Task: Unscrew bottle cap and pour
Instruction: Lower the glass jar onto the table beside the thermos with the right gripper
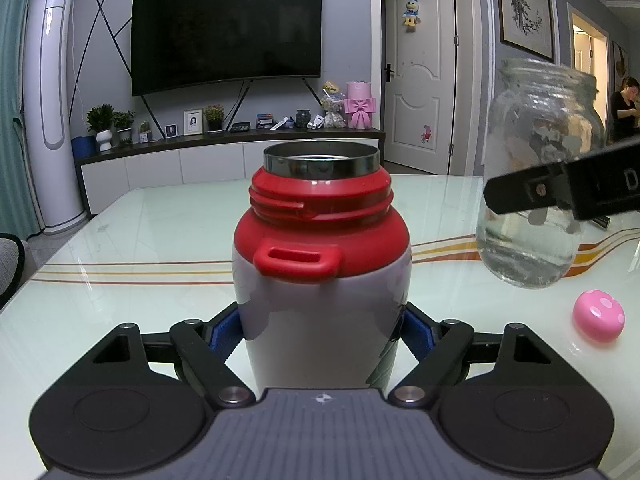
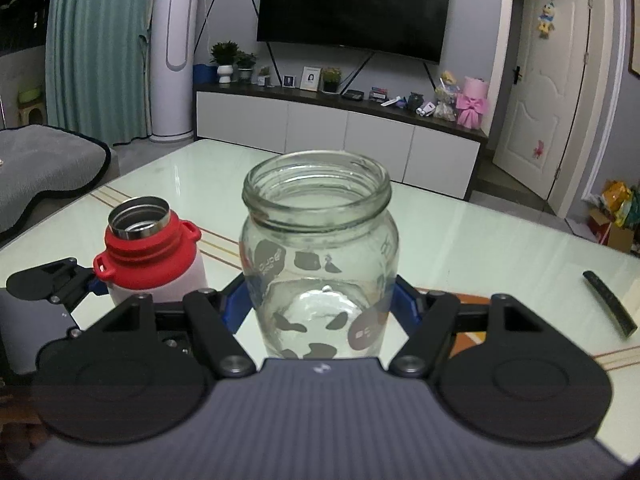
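Note:
A red-and-white bottle (image 1: 322, 280) stands upright on the table with its cap off and its steel mouth open. My left gripper (image 1: 320, 332) is shut on the bottle's white body, blue pads on either side. My right gripper (image 2: 320, 308) is shut on a clear glass jar (image 2: 320, 248) with grey markings, its wide mouth open. In the left wrist view the jar (image 1: 536, 176) hangs slightly tilted to the right of the bottle, apart from it, with one black finger (image 1: 560, 186) across it. A little clear liquid seems to lie in its bottom. The bottle (image 2: 152, 252) shows left of the jar.
A pink dotted cap (image 1: 598, 316) lies on the glossy white table (image 1: 140, 248) near the right side. A black strip (image 2: 610, 302) lies on the table at the right. A TV cabinet stands beyond the table's far edge, and a person stands in the far right doorway.

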A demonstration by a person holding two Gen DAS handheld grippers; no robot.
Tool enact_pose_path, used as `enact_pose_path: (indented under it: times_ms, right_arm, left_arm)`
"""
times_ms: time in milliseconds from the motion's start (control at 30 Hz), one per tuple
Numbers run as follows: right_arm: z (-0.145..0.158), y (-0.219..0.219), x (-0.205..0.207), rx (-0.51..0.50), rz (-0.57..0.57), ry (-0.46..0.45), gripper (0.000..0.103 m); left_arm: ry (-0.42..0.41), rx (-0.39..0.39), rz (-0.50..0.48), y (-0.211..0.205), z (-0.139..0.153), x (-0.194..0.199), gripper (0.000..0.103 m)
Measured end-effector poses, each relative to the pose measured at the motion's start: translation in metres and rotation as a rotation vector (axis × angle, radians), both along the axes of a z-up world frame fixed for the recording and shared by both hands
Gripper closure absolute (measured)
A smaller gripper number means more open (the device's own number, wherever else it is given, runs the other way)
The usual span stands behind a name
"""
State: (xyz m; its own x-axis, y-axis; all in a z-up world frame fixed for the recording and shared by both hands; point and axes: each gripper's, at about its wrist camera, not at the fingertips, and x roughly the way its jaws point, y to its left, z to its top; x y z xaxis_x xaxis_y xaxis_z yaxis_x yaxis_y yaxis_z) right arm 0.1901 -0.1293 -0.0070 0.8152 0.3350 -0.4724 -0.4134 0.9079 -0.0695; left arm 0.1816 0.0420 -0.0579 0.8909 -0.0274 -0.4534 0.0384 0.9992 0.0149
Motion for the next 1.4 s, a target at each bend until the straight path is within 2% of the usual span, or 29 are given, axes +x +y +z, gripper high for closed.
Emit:
enact_pose_path:
  times_ms: [700,1400]
  right_arm:
    - [-0.034,-0.021,-0.007,0.054,-0.075,0.046,0.033]
    - [-0.05,-0.025,0.004,0.073,-0.116,0.089,0.033]
  left_arm:
    - [-0.003,0.002,-0.001,0.0,-0.002,-0.002,0.02]
    - [-0.003,0.003,-0.004,-0.002,-0.003,-0.005,0.02]
